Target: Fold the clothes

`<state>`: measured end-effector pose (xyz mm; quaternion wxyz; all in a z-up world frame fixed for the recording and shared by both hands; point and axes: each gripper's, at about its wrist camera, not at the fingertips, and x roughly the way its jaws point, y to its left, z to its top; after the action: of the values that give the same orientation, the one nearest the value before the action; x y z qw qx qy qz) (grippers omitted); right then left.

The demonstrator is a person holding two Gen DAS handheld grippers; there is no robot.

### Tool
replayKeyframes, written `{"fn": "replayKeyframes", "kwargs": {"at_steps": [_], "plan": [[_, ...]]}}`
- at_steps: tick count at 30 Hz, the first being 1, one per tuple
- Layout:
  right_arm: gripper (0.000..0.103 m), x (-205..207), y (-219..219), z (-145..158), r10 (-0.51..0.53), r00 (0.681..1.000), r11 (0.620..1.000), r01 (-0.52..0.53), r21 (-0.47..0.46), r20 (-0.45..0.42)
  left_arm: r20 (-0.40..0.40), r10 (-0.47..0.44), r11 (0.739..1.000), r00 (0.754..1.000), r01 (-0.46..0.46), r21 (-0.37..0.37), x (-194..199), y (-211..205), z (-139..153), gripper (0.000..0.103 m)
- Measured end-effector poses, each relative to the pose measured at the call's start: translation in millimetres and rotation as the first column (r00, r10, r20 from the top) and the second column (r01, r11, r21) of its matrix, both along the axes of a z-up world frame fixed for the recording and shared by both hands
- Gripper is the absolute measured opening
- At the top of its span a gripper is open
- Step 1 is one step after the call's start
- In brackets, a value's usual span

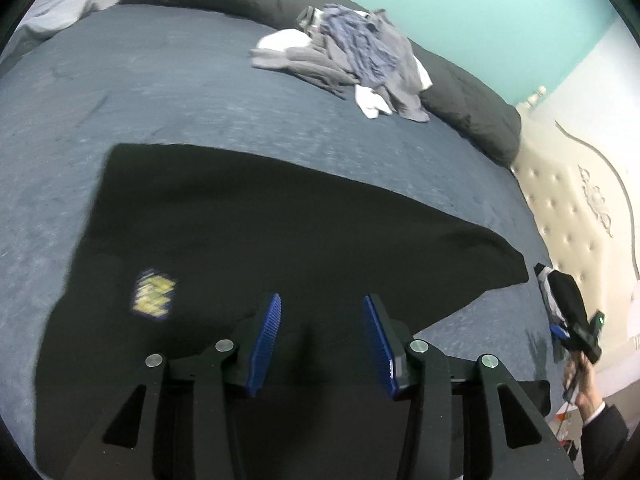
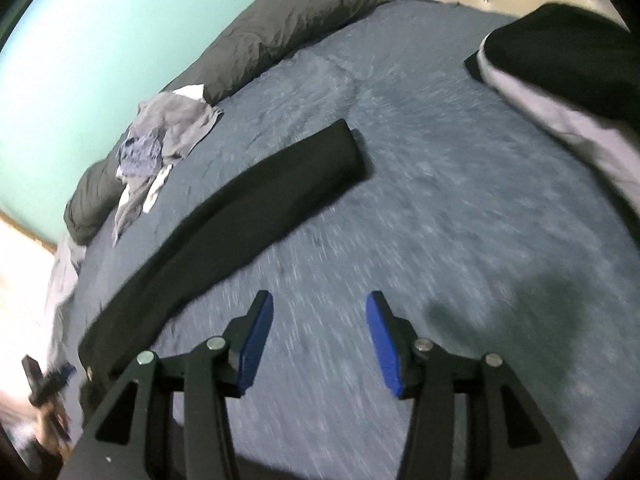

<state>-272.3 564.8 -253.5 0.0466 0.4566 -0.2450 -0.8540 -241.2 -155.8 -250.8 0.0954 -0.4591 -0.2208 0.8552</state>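
Matt black cloth garment (image 1: 248,216) on napped blue bedspread (image 1: 160,92)

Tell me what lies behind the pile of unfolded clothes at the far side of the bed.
Behind the pile of clothes a dark grey rolled duvet runs along the bed's far edge, with the teal wall beyond. The stretch of duvet directly behind the pile is covered.

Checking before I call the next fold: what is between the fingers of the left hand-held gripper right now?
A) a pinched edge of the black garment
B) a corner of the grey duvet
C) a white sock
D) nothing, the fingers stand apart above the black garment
D: the left hand-held gripper has its blue pads apart with empty space between them, and the black garment lies flat on the bed below.
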Motion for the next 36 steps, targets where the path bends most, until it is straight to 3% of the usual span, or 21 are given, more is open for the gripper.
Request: {"fn": "replayKeyframes", "kwargs": {"at_steps": [5, 8, 14, 15, 17, 18, 20, 24, 27, 32, 36], "plan": [[0.051, -61.3, -3.0, -17.3, -0.05, 0.998, 0.998, 0.052, -0.043, 0.043, -0.017, -0.037, 0.999, 0.999, 0.038, 0.025, -33.5, 36.9, -15.6, 0.048], [0.062, -91.6, -4.8, -27.6, -0.066, 0.996, 0.997, 0.067, -0.034, 0.055, -0.018, -0.083, 0.996, 0.996, 0.084, 0.025, -48.5, 63.6, -29.7, 0.048], [0.062, -130.4, -1.4, -52.6, -0.105, 0.992, 0.993, 0.108, -0.038, 0.066, 0.001, -0.132, 0.991, 0.991, 0.132, 0.021, -57.9, 99.2, -58.6, 0.049], [0.06, -133.0, -2.0, -54.9, -0.106, 0.993, 0.994, 0.108, -0.031, 0.059, 0.002, -0.134, 0.991, 0.991, 0.134, 0.016, -58.2, 102.2, -61.4, 0.049], [0.034, -138.1, -3.1, -59.8, -0.107, 0.993, 0.994, 0.108, -0.02, 0.046, 0.006, -0.135, 0.991, 0.991, 0.135, 0.011, -58.3, 107.4, -67.6, 0.049], [0.029, -139.5, -2.8, -62.6, -0.108, 0.993, 0.994, 0.109, -0.023, 0.046, 0.01, -0.134, 0.991, 0.991, 0.133, 0.015, -57.7, 109.2, -71.3, 0.049], [0.008, -138.6, -1.5, -63.5, -0.109, 0.993, 0.994, 0.11, -0.019, 0.034, 0.022, -0.128, 0.992, 0.991, 0.128, 0.02, -58.0, 110.6, -78.1, 0.049], [0.005, -119.6, 10.5, -43.9, -0.139, 0.988, 0.988, 0.134, -0.075, -0.066, 0.028, -0.121, 0.992, 0.992, 0.12, 0.024, -56.8, 109.5, -80.8, 0.049], [0.005, -108.1, 24.3, -41.5, -0.161, 0.985, 0.983, 0.154, -0.102, -0.06, 0.029, -0.116, 0.993, 0.993, 0.115, 0.027, -55.8, 106.7, -80.0, 0.049], [0.005, -97.5, 34.9, -70.7, -0.171, 0.984, 0.983, 0.173, -0.053, 0.046, 0.039, -0.124, 0.992, 0.992, 0.123, 0.027, -50.4, 102.7, -79.2, 0.049], [0.005, -95.2, 35.6, -81.6, -0.173, 0.982, 0.983, 0.177, -0.048, 0.072, 0.048, -0.139, 0.99, 0.989, 0.138, 0.017, -48.2, 98.7, -78.3, 0.049]]}}
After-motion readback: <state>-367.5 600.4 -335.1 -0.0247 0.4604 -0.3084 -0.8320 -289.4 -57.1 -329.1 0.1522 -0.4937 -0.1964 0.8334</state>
